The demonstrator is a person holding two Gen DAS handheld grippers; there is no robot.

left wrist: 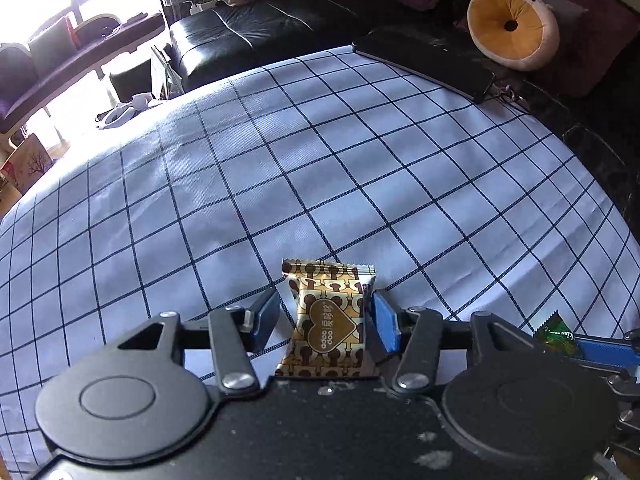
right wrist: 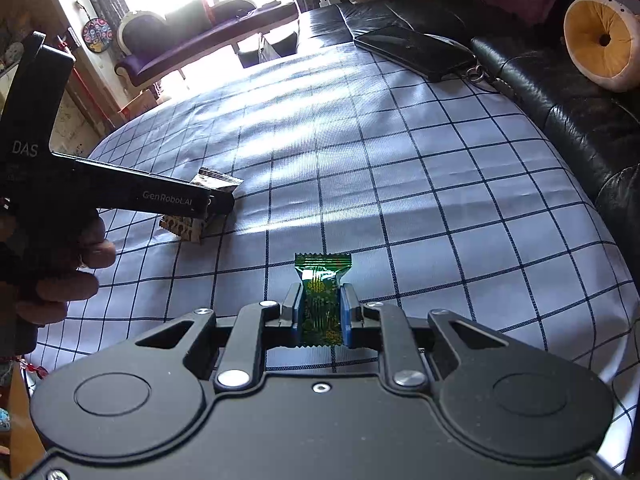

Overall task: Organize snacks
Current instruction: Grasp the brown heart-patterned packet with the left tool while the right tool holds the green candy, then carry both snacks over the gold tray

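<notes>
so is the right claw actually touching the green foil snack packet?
Touching. The right wrist view shows the right claw with both blue pads pressed against the sides of the green foil snack packet, no gap.

My own body hides the gold snack (left wrist: 328, 320) bottom edge. Green snack (left wrist: 554, 330) mostly hidden behind my left frame. Hand (right wrist: 60, 272) cut off by pic edge.

Glossy brown-gold foil wrapper (left wrist: 328, 320) lying between matt black plastic left gripper's (left wrist: 326, 322) blue pads, shiny green wrapper (right wrist: 322, 304) sitting in right gripper (right wrist: 321, 312), woven checked cloth (left wrist: 280, 168) spreading beneath, black leather sofa (right wrist: 568, 116) gleaming beyond.
</notes>
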